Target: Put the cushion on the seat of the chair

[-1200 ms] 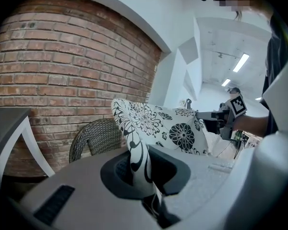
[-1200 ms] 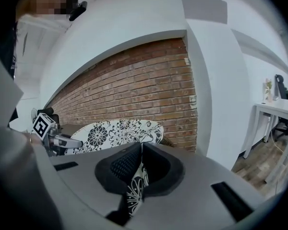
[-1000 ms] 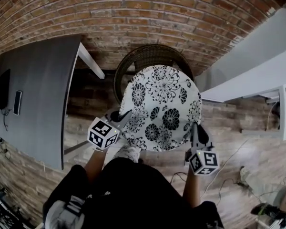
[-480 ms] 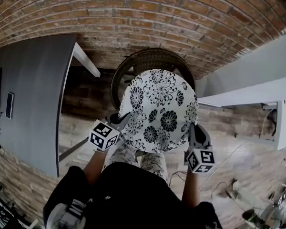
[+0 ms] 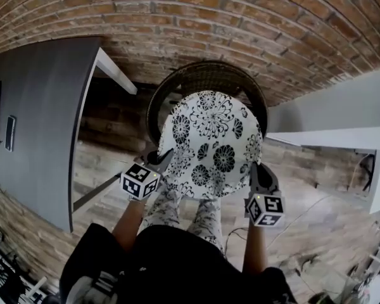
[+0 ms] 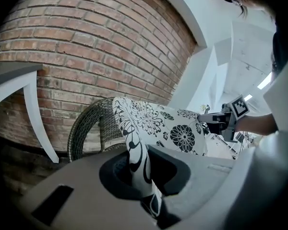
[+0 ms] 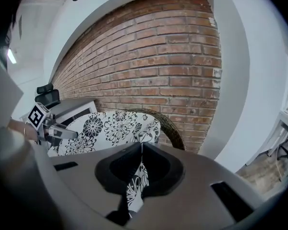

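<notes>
I read this as an office or studio. Exposed brick wall (image 5: 190,18) stands behind the wicker chair (image 5: 177,84), with a dark grey counter (image 5: 38,106) to the chair's left and a plank floor (image 5: 310,195) under it. A black office chair (image 7: 46,90) shows beyond the counter.

The grey left gripper (image 5: 159,159) and right gripper (image 5: 256,171) are held forward on bare forearms (image 5: 128,223), jaws clamped on opposite edges of the black-and-white floral cushion (image 5: 212,138) between them.
</notes>
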